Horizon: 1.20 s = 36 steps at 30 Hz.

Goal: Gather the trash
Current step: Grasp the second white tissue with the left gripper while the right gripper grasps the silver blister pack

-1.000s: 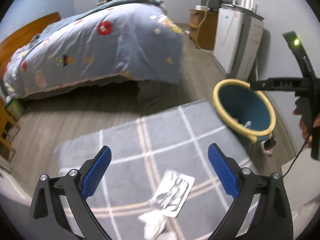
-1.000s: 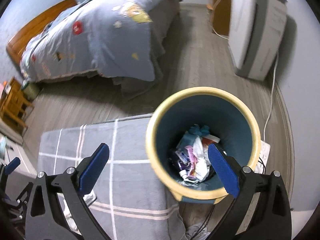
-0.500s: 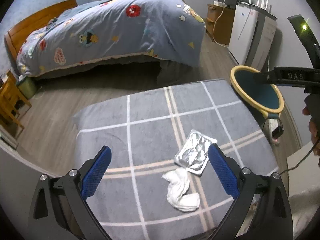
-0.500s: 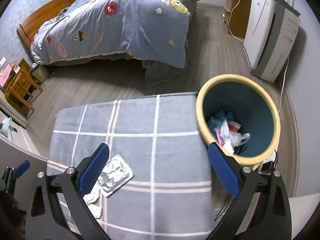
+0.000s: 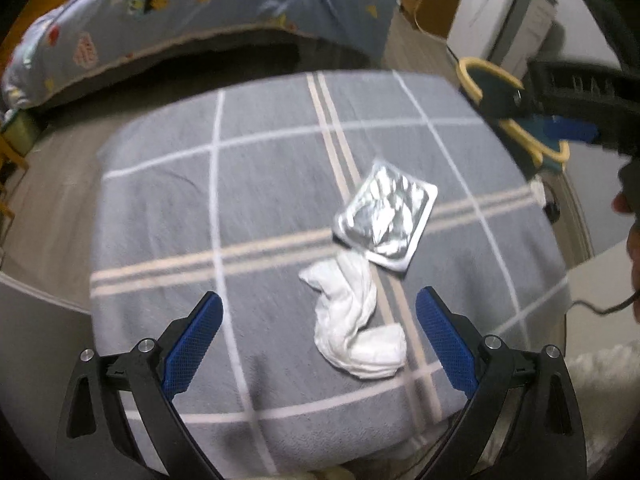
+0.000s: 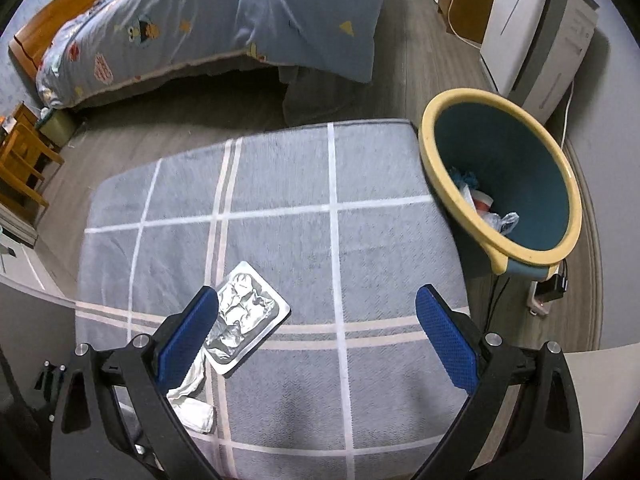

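Two pieces of trash sit on the grey checked blanket (image 5: pixel 168 208), and both grippers are above it with nothing in them. Nearest the left gripper (image 5: pixel 319 332) is the crumpled white tissue (image 5: pixel 352 320), lying just ahead of the blue fingertips and a touch toward the right-hand finger, its long axis running away from the camera with a kink at the near end. Jaws spread wide, touching nothing (plenty of room to straddle that wad). Beyond the tissue, its corner overlapping the tissue's far end, lies the silver blister pack (image 5: pixel 386 216), flat, tilted diagonally, long axis pointing up and right.

Over to the right gripper (image 6: pixel 318 320): also spread wide and empty, but here the blister pack (image 6: pixel 244 320) and tissue (image 6: pixel 192 400) sit off by its left finger, partly hidden behind it. So the left one looks better lined up, I'd say, and the tissue is the likely first grab, with a short push forward and down.

Further off, past the blanket's right edge, the yellow-rimmed teal bin (image 6: pixel 500 176) stands on the floor, with some rubbish already inside. Behind it all, the bed (image 6: pixel 224 20).
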Motion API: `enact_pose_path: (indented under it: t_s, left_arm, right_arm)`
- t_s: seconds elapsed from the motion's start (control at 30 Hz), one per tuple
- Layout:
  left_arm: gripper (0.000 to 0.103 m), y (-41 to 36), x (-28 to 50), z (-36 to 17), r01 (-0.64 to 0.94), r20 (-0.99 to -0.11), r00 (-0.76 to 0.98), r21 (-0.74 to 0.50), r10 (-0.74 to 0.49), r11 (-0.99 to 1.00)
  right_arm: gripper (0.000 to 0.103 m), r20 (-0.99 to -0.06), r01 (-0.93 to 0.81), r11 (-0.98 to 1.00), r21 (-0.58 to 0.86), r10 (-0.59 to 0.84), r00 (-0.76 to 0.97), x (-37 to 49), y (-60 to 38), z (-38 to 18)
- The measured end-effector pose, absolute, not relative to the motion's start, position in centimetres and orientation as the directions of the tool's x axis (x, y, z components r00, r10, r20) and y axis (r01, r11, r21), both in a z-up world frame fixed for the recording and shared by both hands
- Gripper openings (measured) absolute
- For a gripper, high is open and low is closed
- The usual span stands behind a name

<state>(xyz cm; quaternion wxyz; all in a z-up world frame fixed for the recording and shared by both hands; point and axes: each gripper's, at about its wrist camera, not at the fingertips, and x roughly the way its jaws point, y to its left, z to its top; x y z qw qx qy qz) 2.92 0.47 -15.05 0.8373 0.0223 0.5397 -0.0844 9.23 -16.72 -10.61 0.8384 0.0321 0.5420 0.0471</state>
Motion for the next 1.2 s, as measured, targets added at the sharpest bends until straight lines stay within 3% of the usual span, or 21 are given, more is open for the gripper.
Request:
enact_pose_path:
  t_s: [0.2, 0.37, 0.5, 0.67, 1.2]
  left_arm:
    - [0.092, -0.6, 3.0, -16.8, 0.228, -0.928, 0.354, -0.036, -0.117, 0.973]
    - [0.064, -0.8, 3.1, -17.6, 0.249, -0.941, 0.311, -0.057, -0.136, 0.967]
    - [0.050, -0.8, 2.8, -18.0, 0.276, -0.947, 0.287, -0.064, -0.146, 0.959]
    - [0.015, -0.3, 2.7, -18.6, 0.287, -0.955, 0.263, -0.059, -0.138, 0.956]
    - [0.013, 7.3, 4.6, -15.9, 0.077, -0.921, 0.373, -0.094, -0.116, 0.993]
  right_arm:
    - [0.097, -0.927, -0.028, 0.995, 0.091, 0.095, 0.362, 9.5, -16.0, -12.4]
    - [0.097, -0.939, -0.015, 0.996, 0.084, 0.084, 0.334, 9.7, -15.4, -13.6]
    - [0.097, -0.948, -0.006, 0.996, 0.089, 0.086, 0.307, 9.8, -14.7, -14.4]
    - [0.097, -0.955, 0.037, 0.990, 0.133, 0.118, 0.274, 10.0, -14.2, -15.4]
    - [0.097, -0.965, 0.149, 0.962, 0.227, 0.202, 0.165, 11.5, -10.7, -19.5]
